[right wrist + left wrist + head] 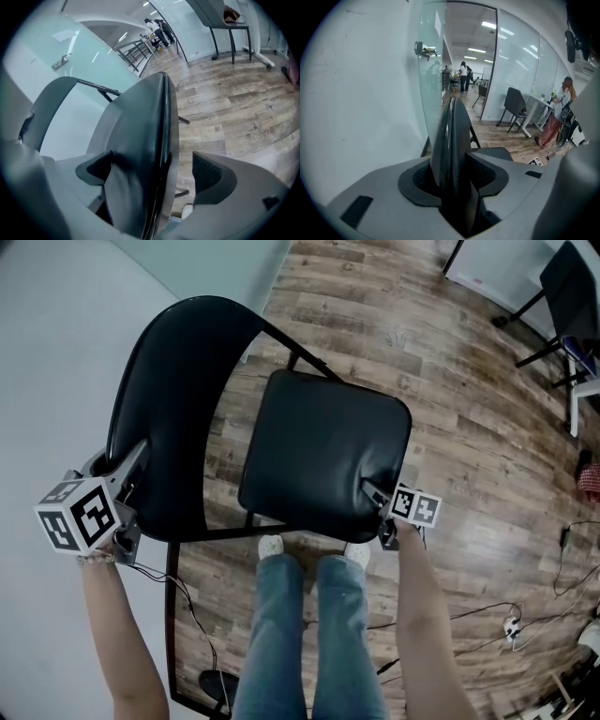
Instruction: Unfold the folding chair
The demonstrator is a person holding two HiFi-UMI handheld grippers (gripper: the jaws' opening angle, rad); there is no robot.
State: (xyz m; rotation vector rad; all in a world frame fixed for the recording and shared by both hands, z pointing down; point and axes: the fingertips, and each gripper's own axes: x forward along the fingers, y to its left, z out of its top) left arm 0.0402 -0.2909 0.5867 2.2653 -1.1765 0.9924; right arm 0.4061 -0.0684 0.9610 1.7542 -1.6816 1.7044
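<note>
In the head view a black folding chair stands below me, its curved backrest [169, 399] at the left and its padded seat [323, 451] lying nearly flat. My left gripper [131, 470] is shut on the near edge of the backrest [451, 140], and in the left gripper view [452, 180] both pads press on it. My right gripper [373, 493] is at the seat's near right corner. The right gripper view shows the seat [140, 154] edge-on between the open jaws of the gripper [152, 173]. One pad lies against the seat, while the other pad [211, 176] stands apart from it.
A pale wall [56, 352] runs close along the chair's left side. The person's legs and shoes [300, 634] stand just behind the seat on the wooden floor [469, 427]. Cables [506, 615] lie at the lower right, and table legs [525, 306] stand at the upper right.
</note>
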